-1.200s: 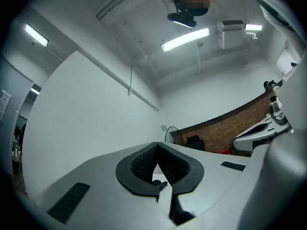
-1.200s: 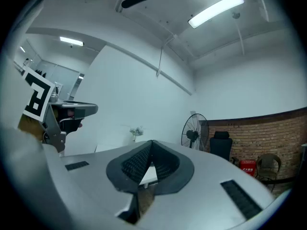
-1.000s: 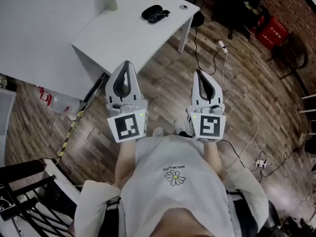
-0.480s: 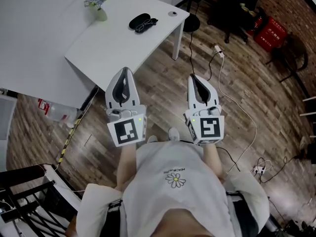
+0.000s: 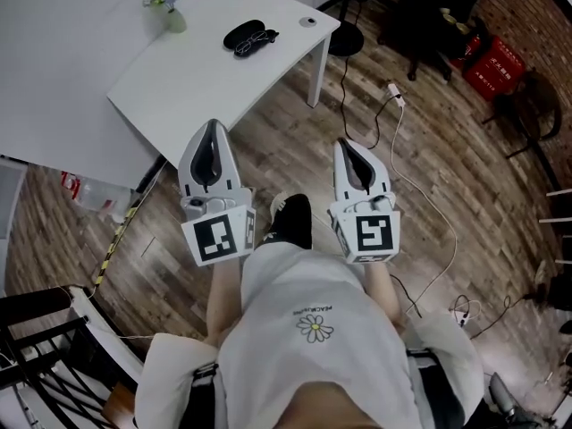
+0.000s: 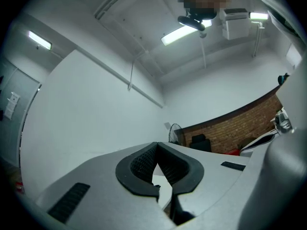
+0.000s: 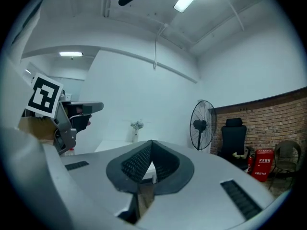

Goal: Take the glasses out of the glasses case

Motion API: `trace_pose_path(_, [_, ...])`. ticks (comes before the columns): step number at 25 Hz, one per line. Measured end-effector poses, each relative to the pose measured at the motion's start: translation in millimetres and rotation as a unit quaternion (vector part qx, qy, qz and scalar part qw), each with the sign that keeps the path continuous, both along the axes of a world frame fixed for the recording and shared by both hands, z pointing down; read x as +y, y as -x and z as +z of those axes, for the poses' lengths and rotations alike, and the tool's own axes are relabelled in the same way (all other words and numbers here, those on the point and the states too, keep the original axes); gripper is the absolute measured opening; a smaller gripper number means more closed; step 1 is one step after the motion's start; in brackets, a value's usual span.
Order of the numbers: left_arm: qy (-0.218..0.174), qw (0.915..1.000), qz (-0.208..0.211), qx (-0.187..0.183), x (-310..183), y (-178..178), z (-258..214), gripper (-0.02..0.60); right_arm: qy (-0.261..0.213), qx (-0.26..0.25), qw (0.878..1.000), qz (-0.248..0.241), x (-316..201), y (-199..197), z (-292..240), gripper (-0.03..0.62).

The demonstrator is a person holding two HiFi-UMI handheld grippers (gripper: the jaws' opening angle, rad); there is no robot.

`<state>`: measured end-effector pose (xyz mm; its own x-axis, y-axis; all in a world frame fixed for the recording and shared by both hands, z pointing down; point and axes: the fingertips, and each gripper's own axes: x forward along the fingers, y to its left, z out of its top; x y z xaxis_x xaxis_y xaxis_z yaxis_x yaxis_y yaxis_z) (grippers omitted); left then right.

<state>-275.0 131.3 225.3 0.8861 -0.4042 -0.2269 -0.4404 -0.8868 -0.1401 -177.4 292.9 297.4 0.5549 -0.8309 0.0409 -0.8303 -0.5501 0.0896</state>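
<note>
A black glasses case [image 5: 241, 31] lies near the far end of the white table [image 5: 197, 83], with dark glasses [image 5: 257, 40] lying right beside it. Both sit well ahead of my grippers. My left gripper [image 5: 213, 124] is shut with nothing in it, its tip just short of the table's near edge. My right gripper [image 5: 342, 142] is also shut and empty, held over the wooden floor right of the table. In the left gripper view the left gripper [image 6: 157, 143] shows closed tips against a white wall. In the right gripper view the right gripper [image 7: 151, 141] points level toward the table.
A small vase of flowers [image 5: 169, 4] and a small round object [image 5: 308, 21] stand on the table. A white cable [image 5: 420, 168] runs across the floor to a power strip. A standing fan [image 7: 202, 123], a black chair [image 7: 234, 134] and a red box [image 5: 494, 63] are at the right.
Both grippers have moved forward toward the table and slightly down. The table edge is now closer to the left gripper. A dark shoe has come into view between the grippers.
</note>
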Motion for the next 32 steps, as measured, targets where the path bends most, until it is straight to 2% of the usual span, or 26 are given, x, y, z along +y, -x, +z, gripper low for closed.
trace_pose_path(6, [-0.025, 0.9996, -0.003, 0.016, -14, -30, -15, 0.015, 0.0, 0.015, 1.0, 0.0, -8, -30, -6, 0.009])
trace_pose_path(11, [-0.026, 0.9994, -0.005, 0.023, -38, -65, -13, 0.015, -0.006, 0.038, 0.999, -0.011, -26, -65, -4, 0.009])
trace_pose_path(17, [-0.023, 0.9992, -0.012, 0.03, -80, -117, -11, 0.015, 0.016, 0.048, 0.998, -0.021, -62, -118, 3, 0.009])
trace_pose_path(22, [-0.027, 0.999, -0.021, 0.03, -121, -172, -10, 0.015, 0.015, 0.048, 0.998, -0.042, -116, -182, 1, 0.009])
trace_pose_path(32, [-0.043, 0.9967, -0.059, 0.035, -240, -287, -28, 0.015, 0.002, 0.059, 0.99, -0.126, -275, -310, -27, 0.009])
